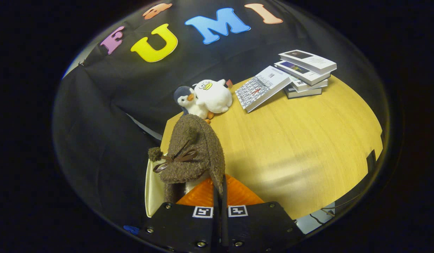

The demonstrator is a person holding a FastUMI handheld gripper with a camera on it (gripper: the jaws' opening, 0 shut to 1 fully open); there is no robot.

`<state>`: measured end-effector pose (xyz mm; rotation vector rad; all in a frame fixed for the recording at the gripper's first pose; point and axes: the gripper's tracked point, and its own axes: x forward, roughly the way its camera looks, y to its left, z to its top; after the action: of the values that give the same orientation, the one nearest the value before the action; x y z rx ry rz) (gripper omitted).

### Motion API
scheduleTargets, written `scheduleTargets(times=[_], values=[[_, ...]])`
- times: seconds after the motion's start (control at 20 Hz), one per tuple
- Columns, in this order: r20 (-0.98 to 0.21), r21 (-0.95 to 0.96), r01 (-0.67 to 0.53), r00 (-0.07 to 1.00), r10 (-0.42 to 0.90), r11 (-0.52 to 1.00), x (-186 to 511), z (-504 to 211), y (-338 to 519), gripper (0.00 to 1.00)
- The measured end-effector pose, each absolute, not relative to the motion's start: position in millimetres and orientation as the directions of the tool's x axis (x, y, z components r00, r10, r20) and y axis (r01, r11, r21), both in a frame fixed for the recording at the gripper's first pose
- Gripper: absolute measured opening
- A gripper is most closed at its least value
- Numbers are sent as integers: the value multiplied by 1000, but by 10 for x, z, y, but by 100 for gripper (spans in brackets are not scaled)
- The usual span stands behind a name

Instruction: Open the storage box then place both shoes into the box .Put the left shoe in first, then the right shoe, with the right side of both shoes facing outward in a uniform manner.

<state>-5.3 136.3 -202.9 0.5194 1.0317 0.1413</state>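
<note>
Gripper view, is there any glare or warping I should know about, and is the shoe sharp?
Gripper view: soft glare streak on the wooden table beyond the fingers; fisheye bends the table edge and books; the brown shoe is sharp, pinched at its edge by the gripper.

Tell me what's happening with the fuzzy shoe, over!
Hand-held gripper shut on fuzzy brown slipper shoe with ribbon bow, held above wooden table. Orange ribbed surface just under it. Plush penguin, white plush duck, stacked books beyond, well clear.
</note>
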Motion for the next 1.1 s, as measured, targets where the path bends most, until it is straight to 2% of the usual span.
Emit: scheduleTargets(times=[0.35, 0.8, 0.9, 0.95, 1.0, 1.05, 1.1], values=[[-764, 501, 79, 508, 398, 862, -66, -2089, 2198, 2], [-805, 431, 81, 486, 342, 899, -191, -2450, 2491, 2], [-804, 418, 74, 494, 331, 906, -191, -2432, 2487, 8], [-799, 415, 58, 502, 333, 908, -168, -2428, 2518, 8], [-795, 410, 43, 507, 333, 911, -167, -2399, 2538, 18], [-785, 407, 29, 522, 333, 913, -158, -2347, 2544, 21], [-776, 398, 16, 540, 327, 917, -127, -2286, 2527, 32]])
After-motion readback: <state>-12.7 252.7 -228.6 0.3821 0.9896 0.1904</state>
